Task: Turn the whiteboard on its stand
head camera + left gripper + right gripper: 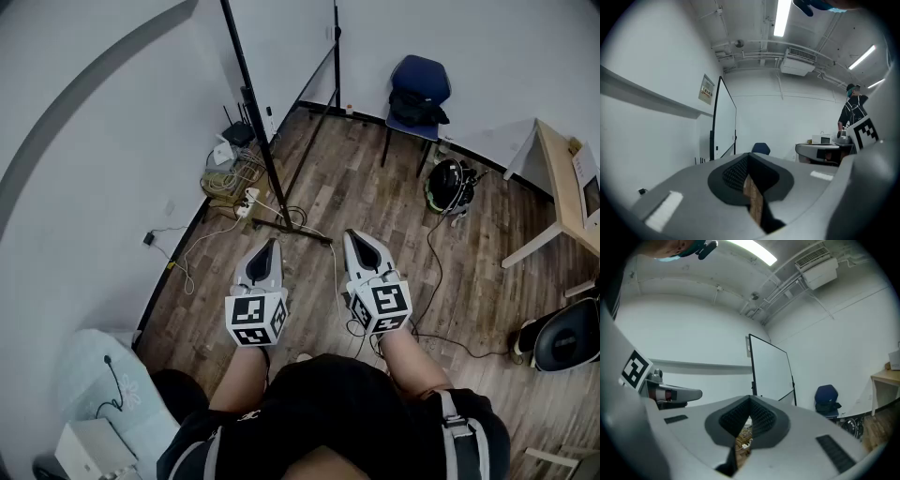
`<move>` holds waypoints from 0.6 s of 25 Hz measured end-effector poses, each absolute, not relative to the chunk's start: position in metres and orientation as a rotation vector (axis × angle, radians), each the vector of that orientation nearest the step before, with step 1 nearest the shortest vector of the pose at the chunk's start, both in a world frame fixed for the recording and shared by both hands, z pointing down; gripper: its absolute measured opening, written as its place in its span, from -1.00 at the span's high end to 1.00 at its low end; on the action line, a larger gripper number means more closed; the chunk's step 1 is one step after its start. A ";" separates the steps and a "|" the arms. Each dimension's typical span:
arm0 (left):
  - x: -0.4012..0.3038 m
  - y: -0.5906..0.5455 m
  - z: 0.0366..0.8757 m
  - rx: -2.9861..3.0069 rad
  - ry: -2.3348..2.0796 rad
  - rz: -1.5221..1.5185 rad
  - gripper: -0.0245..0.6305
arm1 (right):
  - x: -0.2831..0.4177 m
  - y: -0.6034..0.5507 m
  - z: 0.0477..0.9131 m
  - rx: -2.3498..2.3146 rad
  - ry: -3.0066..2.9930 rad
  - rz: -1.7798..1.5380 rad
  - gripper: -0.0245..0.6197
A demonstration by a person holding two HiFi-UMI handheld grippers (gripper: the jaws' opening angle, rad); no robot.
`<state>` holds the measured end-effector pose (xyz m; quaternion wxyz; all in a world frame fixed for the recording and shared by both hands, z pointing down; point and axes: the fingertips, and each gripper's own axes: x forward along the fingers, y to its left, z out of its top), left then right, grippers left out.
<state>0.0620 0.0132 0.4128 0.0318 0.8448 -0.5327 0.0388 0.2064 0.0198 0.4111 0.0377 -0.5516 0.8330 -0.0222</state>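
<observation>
The left claw [270,246] and the right claw [354,236] are seen side by side in the lower middle of the head view, each clenched tip to tip with nothing grasped. The whiteboard [281,75] is found in the upper middle of that frame, upright on its black stand on the wooden floor [375,187], well apart from both claws. A blue chair [419,89] is placed against the wall at upper right.
</observation>
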 end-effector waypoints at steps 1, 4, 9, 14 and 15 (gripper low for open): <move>0.061 0.016 0.413 2.598 -1.640 0.119 0.90 | 0.204 0.022 0.412 -1.686 2.562 -0.072 0.91; 0.057 0.022 0.415 2.597 -1.629 0.121 0.90 | 0.198 0.027 0.415 -1.673 2.580 -0.077 0.91; 0.042 0.025 0.414 2.598 -1.633 0.103 0.90 | 0.172 0.024 0.419 -1.620 2.645 -0.097 0.91; 0.015 0.024 0.416 2.580 -1.649 0.098 0.90 | 0.135 0.021 0.426 -1.557 2.716 -0.111 0.91; 0.009 0.023 0.417 2.577 -1.650 0.097 0.90 | 0.130 0.019 0.426 -1.568 2.709 -0.109 0.91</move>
